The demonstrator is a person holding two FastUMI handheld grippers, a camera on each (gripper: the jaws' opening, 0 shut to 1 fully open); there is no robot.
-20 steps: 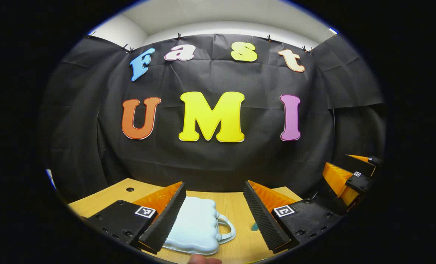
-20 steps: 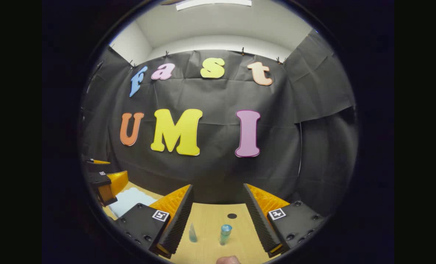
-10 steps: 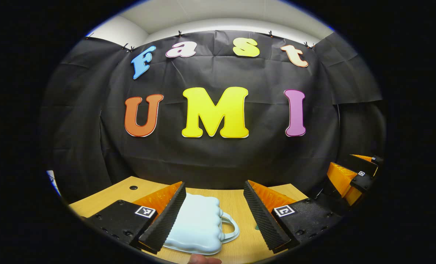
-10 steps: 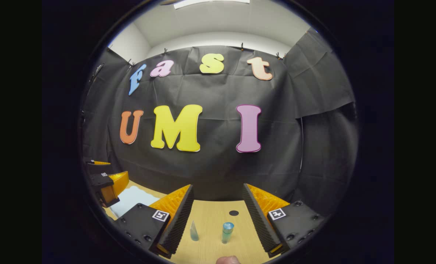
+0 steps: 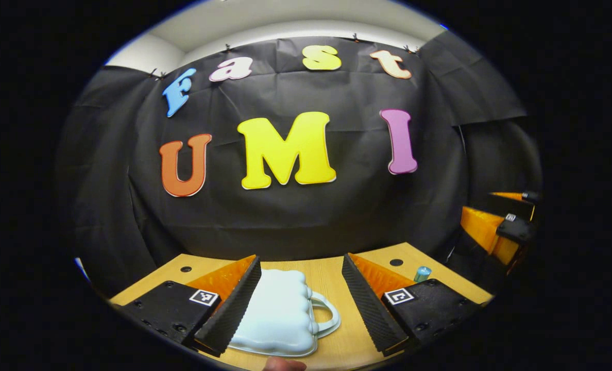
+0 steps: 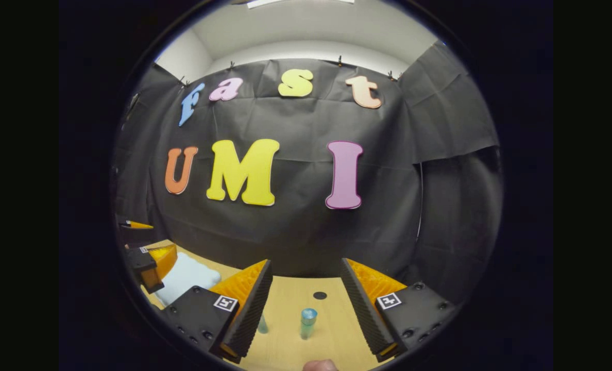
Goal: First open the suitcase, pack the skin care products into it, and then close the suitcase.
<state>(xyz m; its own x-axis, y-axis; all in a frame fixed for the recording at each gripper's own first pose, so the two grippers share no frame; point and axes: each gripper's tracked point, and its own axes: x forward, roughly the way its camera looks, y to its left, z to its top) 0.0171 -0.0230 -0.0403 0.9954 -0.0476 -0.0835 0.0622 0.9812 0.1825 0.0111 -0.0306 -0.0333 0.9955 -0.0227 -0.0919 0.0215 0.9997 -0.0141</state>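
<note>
meanwhile the left gripper has swung slightly, bringing the small bottle into its view; its fingers stay spread over the closed suitcase. the right gripper, fingers also apart, still frames the bottle on the table. opening hasn't begun.

glossy plastic suitcase, wood-grain table

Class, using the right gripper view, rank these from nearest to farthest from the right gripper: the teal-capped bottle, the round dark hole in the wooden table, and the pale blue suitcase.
1. Teal-capped bottle, upright between the right gripper fingers, untouched.
2. Round dark hole in the wooden table, just beyond the bottle.
3. Pale blue suitcase, far off to the left, beside the left gripper.
</note>
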